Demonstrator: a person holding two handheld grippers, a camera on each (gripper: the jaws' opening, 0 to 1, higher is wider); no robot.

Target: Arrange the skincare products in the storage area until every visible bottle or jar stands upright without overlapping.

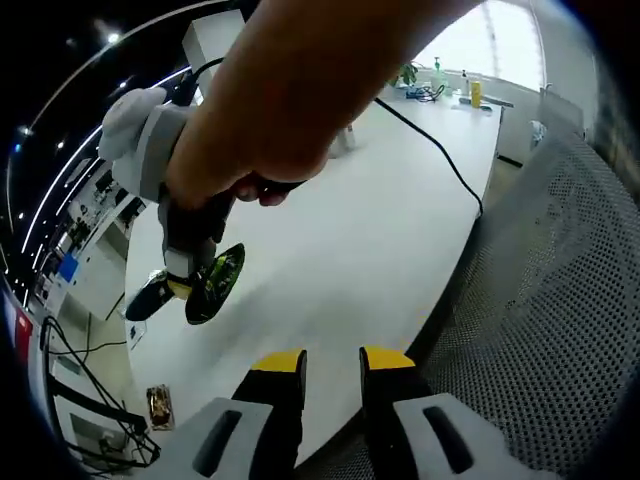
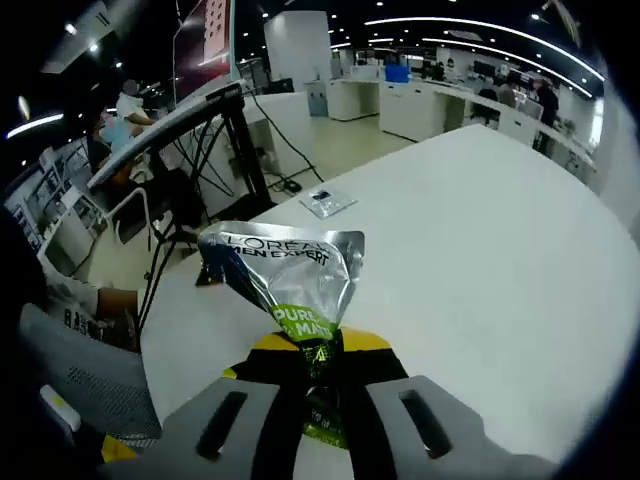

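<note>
Above the white table, my right gripper pinches a silver L'Oreal Men Expert tube at twelve o'clock, while my left gripper stands narrowly parted, empty.

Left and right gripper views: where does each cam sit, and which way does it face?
Left gripper view: rides the left gripper, looks across the white table toward the right gripper; the person's hand shows.
Right gripper view: rides the right gripper, looks along the table toward office desks; jaws shut on a silver tube.
Shared: the table and the tube.
</note>
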